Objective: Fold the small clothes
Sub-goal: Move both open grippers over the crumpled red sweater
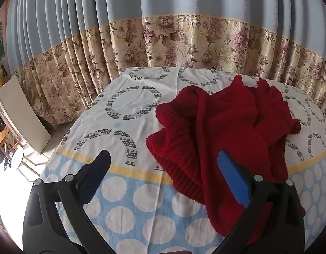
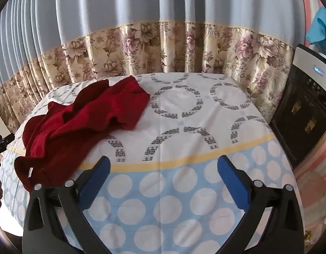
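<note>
A crumpled dark red knitted sweater (image 1: 224, 131) lies in a heap on the surface (image 1: 129, 203), which is covered by a cloth printed with white dots on light blue, a yellow band and grey rings on white.

In the left wrist view the left hand-held gripper (image 1: 165, 169) hangs released, its two fingers spread wide with nothing between the pads. The sweater lies ahead of it and to its right; the ribbed hem reaches down toward the camera, and the blue-padded right finger (image 1: 232, 177) stands over the red knit, though whether it touches the fabric I cannot tell. The other finger (image 1: 95, 177) stands over bare dotted cloth.

In the right wrist view the right hand-held gripper (image 2: 164, 169) is likewise released, fingers wide apart over the dotted cloth. The sweater (image 2: 78, 122) lies to its left and farther back, its near edge just beside the left finger.

A blue curtain with a flowered border (image 2: 141, 42) hangs behind the surface.
</note>
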